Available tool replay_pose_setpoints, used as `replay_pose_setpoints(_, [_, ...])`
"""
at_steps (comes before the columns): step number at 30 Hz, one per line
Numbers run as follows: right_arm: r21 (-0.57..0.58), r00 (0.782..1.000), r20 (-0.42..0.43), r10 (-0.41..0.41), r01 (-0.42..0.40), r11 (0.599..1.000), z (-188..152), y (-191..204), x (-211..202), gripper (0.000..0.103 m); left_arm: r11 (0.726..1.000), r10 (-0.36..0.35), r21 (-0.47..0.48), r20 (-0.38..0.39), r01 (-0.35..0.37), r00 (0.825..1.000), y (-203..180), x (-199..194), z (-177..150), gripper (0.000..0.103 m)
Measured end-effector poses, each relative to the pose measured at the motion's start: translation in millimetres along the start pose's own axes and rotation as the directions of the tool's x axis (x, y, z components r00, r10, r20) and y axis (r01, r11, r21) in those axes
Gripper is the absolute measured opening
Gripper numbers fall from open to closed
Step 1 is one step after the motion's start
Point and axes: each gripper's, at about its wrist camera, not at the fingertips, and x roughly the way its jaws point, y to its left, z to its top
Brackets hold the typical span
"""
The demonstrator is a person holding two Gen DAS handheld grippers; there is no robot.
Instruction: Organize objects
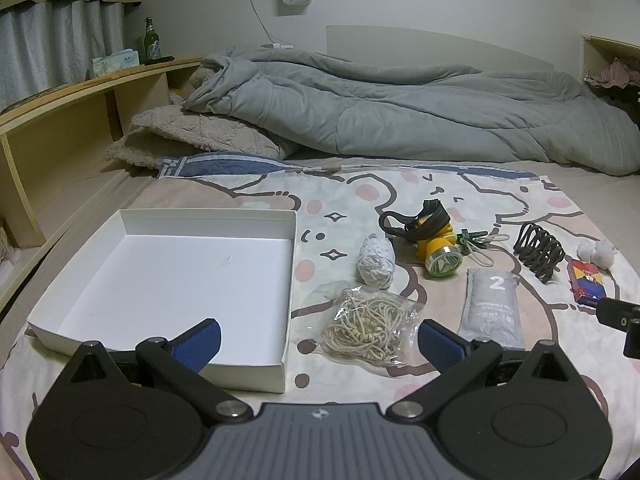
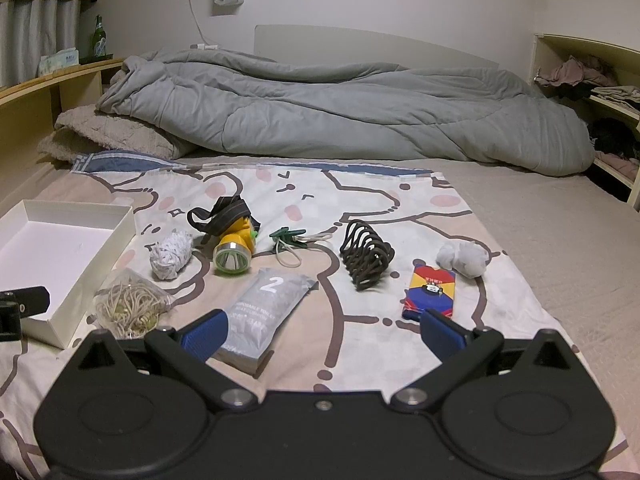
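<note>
Your left tongs (image 1: 316, 340) and right tongs (image 2: 324, 334) both stand wide apart, holding nothing. Nearest lies the bag of cords (image 1: 366, 326), just beside the white box (image 1: 176, 268) on the bed: light, slippery, limp, so pinch a bunched fold. Farther on, the yellow headlamp (image 2: 234, 246) is rigid; take its body. The box's near corner is cut off behind your left tongs.

Both black tongs (image 1: 316, 338) (image 2: 324, 332) carry ribbed blue pads (image 1: 198, 342) and silver screws.

The grey packet (image 2: 264, 316) has its near end hidden behind a blue fingertip (image 2: 206, 334).
</note>
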Motion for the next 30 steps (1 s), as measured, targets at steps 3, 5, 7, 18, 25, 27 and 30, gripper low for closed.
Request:
replay_pose_setpoints(3, [-0.001, 1.000, 0.000, 0.000, 0.000, 1.000, -0.1, -0.1, -0.1, 0.103, 1.000, -0.001, 0.001, 0.001, 0.001, 1.000, 0.1, 0.0, 0.2, 0.103])
replay_pose_setpoints(5, [-0.001, 1.000, -0.001, 0.000, 0.000, 1.000, 0.5, -0.2, -0.3, 0.103, 1.000, -0.001, 0.001, -0.001, 0.001, 1.000, 0.8, -0.4, 1.0, 0.103])
replay_pose_setpoints(7, [-0.001, 1.000, -0.002, -0.001, 0.001, 1.000, -0.1, -0.5, -0.5, 0.103, 1.000, 0.000, 0.001, -0.001, 0.000, 1.000, 0.8, -0.4, 1.1, 0.103])
replay_pose_setpoints(18, [-0.002, 1.000, -0.005, -0.001, 0.001, 1.000, 0.5, -1.0, -0.5, 0.103, 1.000, -0.001, 0.001, -0.002, 0.001, 1.000, 0.6, 0.0, 1.1, 0.103])
replay_pose_setpoints(25, [-0.004, 1.000, -0.008, -0.002, 0.002, 1.000, -1.2, 0.9, 2.7, 0.103, 1.000, -0.002, 0.004, -0.001, 0.002, 1.000, -1.4, -0.5, -1.0, 0.103])
replay_pose_setpoints(27, [-0.006, 1.000, -0.009, -0.002, 0.002, 1.000, -0.2, 1.0, 2.5, 0.103, 1.000, -0.002, 0.006, -0.001, 0.002, 1.000, -3.1, -0.8, -3.3, 0.103])
replay_pose_setpoints(30, [-0.009, 1.000, -0.011, -0.003, 0.003, 1.000, 0.4, 1.4, 2.5, 0.103, 1.000, -0.002, 0.005, -0.001, 0.002, 1.000, -3.5, -1.0, -3.9, 0.103])
